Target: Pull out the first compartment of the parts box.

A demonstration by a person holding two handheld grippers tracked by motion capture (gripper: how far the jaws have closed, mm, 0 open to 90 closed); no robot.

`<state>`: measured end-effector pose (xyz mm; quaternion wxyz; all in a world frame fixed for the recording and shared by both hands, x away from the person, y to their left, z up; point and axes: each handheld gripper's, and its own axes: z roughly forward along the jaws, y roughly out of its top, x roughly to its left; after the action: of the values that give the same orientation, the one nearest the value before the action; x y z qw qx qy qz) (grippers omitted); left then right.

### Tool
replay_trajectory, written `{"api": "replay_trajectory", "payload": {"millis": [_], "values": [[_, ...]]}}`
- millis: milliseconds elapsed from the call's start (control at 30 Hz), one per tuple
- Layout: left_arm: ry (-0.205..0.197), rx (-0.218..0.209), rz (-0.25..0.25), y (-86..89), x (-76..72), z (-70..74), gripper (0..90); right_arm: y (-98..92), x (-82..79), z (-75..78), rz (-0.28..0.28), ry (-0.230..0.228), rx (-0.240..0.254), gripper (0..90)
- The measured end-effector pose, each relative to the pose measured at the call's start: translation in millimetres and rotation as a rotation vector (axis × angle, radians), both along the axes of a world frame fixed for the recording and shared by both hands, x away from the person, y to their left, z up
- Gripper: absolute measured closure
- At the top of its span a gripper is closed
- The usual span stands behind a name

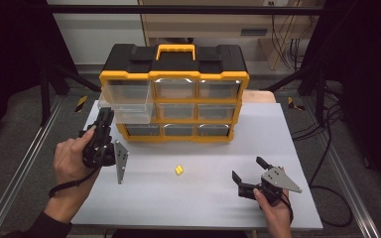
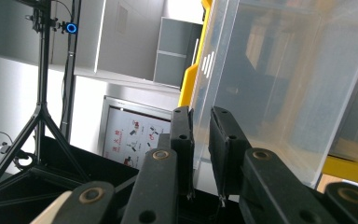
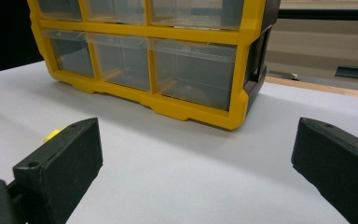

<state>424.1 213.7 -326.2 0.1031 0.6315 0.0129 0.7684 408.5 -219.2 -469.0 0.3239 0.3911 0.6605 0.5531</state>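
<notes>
A yellow and black drawer organizer (image 1: 174, 74) stands at the back of the white table (image 1: 203, 198). Its top-left clear drawer (image 1: 127, 100) is pulled out toward me. My left gripper (image 1: 104, 117) is shut on that drawer's lower left wall. In the left gripper view the jaws pinch the clear drawer (image 2: 270, 84) at its thin edge, and my left gripper (image 2: 200, 114) is tilted. A small yellow piece (image 1: 179, 170) lies on the table in front of the organizer. My right gripper (image 1: 248, 169) rests open to the right of it, holding nothing. The right gripper view shows the piece (image 3: 52, 135) beside the left jaw.
The organizer's other clear drawers (image 3: 193, 72) sit closed in their yellow frame (image 3: 191, 111). Dark tripod stands (image 2: 39, 116) rise to the left, beyond the table. Cables (image 1: 327, 148) trail off the right edge.
</notes>
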Motion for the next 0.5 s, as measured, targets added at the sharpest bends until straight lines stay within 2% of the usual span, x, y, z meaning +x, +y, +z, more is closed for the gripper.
{"api": "replay_trajectory", "payload": {"millis": [133,500], "values": [[0.01,-0.012,-0.003,0.3,-1.8,-0.4,78.9,0.6,0.1,-0.1,0.002,0.0,0.0,2.2],[0.004,-0.014,-0.006,-1.6,-7.7,0.5,78.4,1.0,-0.4,-0.1,0.006,0.005,0.006,2.2]]}}
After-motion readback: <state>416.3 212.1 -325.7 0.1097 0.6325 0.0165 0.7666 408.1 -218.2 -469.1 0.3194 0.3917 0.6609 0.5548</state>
